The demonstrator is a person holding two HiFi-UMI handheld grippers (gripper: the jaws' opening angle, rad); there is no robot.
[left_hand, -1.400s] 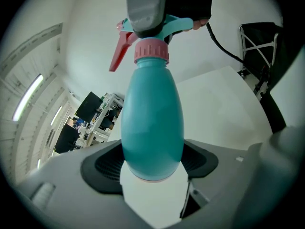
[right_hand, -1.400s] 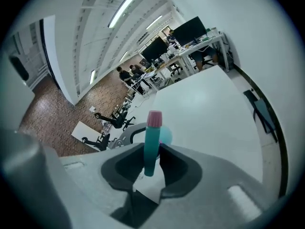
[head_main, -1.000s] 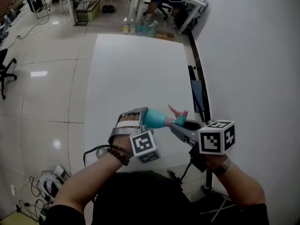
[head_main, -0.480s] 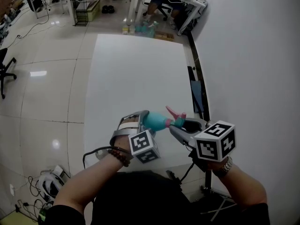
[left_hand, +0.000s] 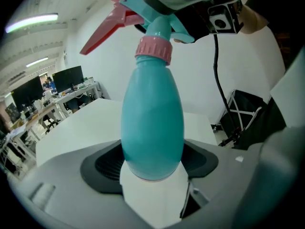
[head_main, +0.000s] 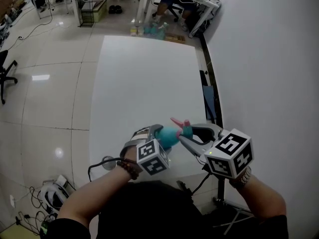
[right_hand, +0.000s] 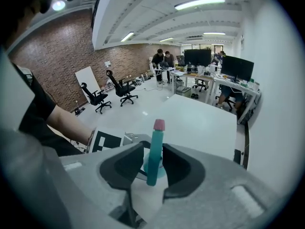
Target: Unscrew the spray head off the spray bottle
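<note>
1. The spray bottle (head_main: 167, 136) is held in the air over the near edge of the white table (head_main: 144, 78). It lies roughly level between the two tools, with its head end toward the person's right.
2. The left gripper (head_main: 155, 132) is clamped on the bottle's teal body. In the left gripper view both pads sit against the fat base end, so the jaws stand wide but full.
3. The right gripper (head_main: 188, 133) has the spray head (right_hand: 155, 151) between its jaws, which have just been opening a little. The pads look to touch the head on both sides, though I cannot tell from this angle how hard they press.
4. The pink trigger (left_hand: 102, 32) sticks out away from the person, clear of both sets of jaws.
5. What is done, as I judge it: not much that shows. In the left gripper view the pink collar (left_hand: 153, 50) sits flush on the neck with no thread or gap visible, and the head is still on the bottle. The unscrewing looks under way but nowhere near finished.
6. What is left:
   - firm up the right-hand hold on the head;
   - twist the head against the steadied body, probably several times over, until the collar runs off the thread;
   - draw the head and whatever tube hangs below it out of the neck, so the two parts are separate.
</note>
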